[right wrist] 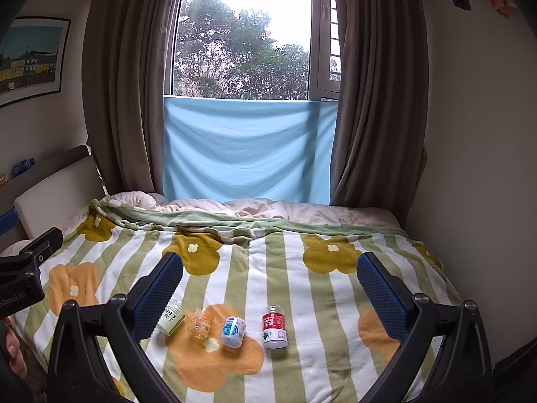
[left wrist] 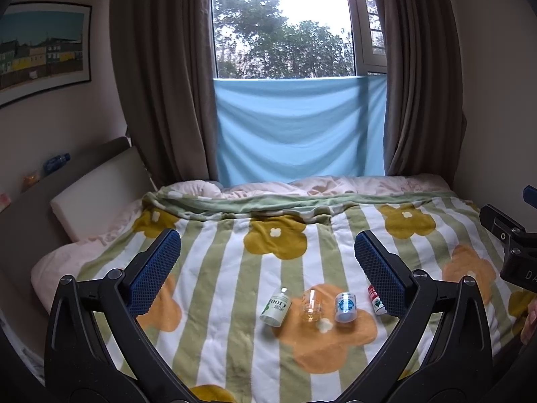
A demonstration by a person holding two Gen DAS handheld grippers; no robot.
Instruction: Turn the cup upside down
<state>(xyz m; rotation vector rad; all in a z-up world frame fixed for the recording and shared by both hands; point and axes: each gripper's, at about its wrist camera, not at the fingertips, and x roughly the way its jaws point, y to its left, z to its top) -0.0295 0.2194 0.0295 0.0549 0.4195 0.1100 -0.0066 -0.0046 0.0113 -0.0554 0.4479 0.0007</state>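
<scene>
Cup (left wrist: 311,309), clear glass, is sitting on the blanket (left wrist: 235,336) between a green-labelled bottle (left wrist: 276,308) and a blue-labelled jar (left wrist: 345,307); through the glass it is hard to tell which way its mouth is facing. In the left view the red-labelled jar (left wrist: 376,299) is lying half hidden behind a claw finger, while the right view is showing it whole (right wrist: 274,327). There the green bottle (right wrist: 172,319) is partly covered by a finger.

Left claw (left wrist: 267,262) is hovering wide open over the bed, gripping nothing, well back from the row. Right claw (right wrist: 270,285) is likewise hanging open and empty. A bit of a hand (right wrist: 13,352) is showing at the left edge of the right view.

Blanket is lying striped green and white with big flowers. Beyond, brown curtains (left wrist: 161,84) are framing a window (left wrist: 282,23), with a blue cloth (left wrist: 295,127) hanging below it.
</scene>
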